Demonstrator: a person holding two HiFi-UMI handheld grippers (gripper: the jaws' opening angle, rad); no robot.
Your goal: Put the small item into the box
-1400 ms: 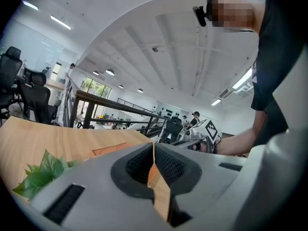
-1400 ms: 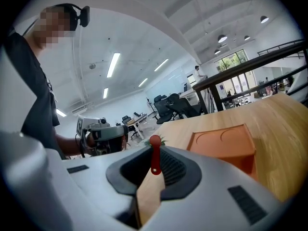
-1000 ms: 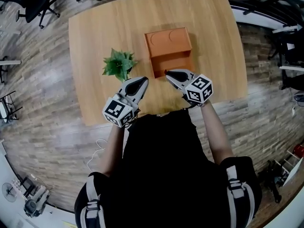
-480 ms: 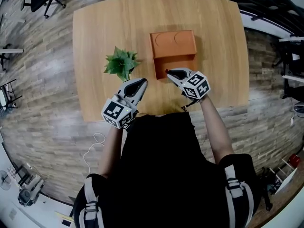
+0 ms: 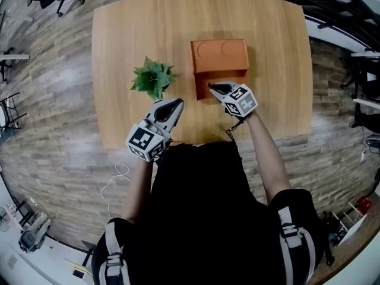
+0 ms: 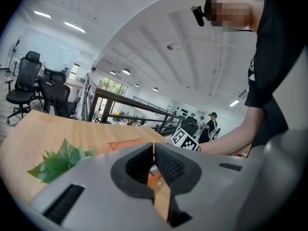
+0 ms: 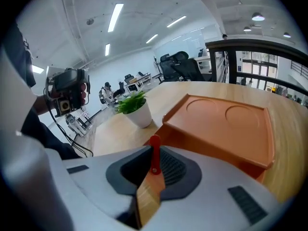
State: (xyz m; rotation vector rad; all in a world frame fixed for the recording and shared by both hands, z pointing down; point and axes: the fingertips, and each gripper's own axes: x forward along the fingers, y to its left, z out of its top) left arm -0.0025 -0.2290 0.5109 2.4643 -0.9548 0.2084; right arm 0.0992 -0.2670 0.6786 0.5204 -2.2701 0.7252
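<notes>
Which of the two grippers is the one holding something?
The right gripper, by the orange box: its jaws pinch a small red item. The left gripper, near the plant, is shut on nothing.

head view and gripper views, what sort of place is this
Probably an open-plan office or lab: black office chairs in the background, long ceiling strip lights, and a wooden table standing on wood-look flooring.

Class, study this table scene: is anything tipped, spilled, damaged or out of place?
Nothing stands out. The potted plant stands upright on the table, the orange box looks undamaged, and nothing is spilled. The right gripper is shut on a small red item by the box's near side.
</notes>
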